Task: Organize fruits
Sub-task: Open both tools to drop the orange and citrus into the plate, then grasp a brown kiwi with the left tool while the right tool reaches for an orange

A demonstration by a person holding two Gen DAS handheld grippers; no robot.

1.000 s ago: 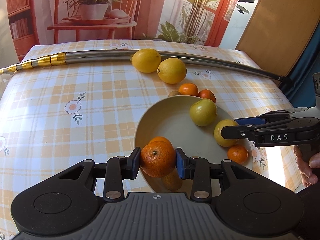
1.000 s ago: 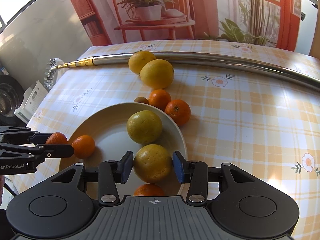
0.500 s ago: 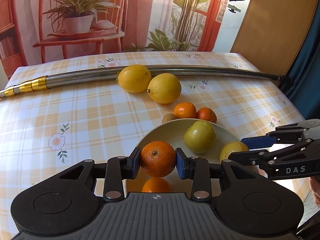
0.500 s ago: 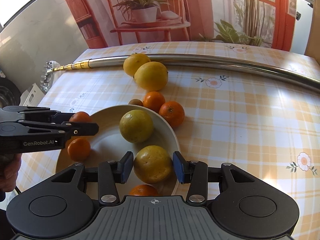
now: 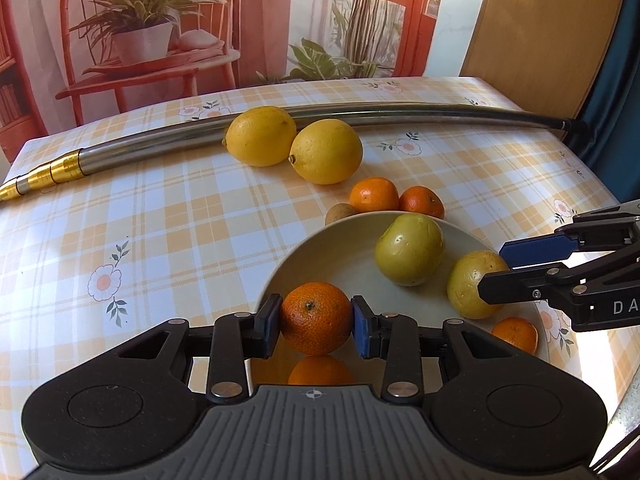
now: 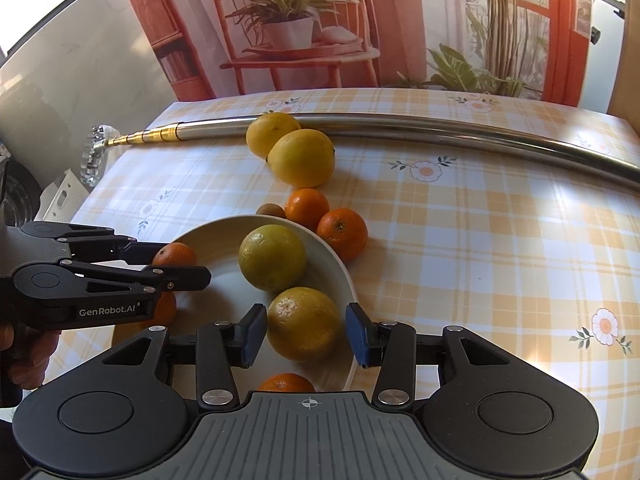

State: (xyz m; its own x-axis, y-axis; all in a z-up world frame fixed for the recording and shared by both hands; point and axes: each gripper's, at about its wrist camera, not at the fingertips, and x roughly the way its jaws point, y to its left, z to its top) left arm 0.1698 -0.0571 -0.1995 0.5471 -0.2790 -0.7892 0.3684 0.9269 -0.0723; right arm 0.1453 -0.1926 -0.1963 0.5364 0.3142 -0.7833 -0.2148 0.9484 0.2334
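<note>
My left gripper [image 5: 316,320] is shut on an orange [image 5: 316,318], held over the near-left rim of the cream plate [image 5: 344,256]. Another orange [image 5: 320,372] lies under it. On the plate rest a green-yellow fruit [image 5: 410,254], a yellow fruit [image 6: 302,324] and a small orange [image 5: 514,334]. My right gripper [image 6: 306,334] stands open, its pads on either side of the yellow fruit with small gaps. In the right wrist view the left gripper [image 6: 176,264] comes in from the left with its orange [image 6: 174,254].
Two lemons [image 5: 260,136] [image 5: 326,152] lie against a long metal pole [image 5: 400,114] across the far table. Two mandarins [image 5: 374,194] [image 5: 422,202] and a small brown fruit [image 5: 340,214] sit just beyond the plate. A hand [image 6: 24,356] shows at the left.
My left gripper, still shut on the orange, has risen and drifted inward over the plate's left rim. The right gripper has stayed around the yellow fruit.
</note>
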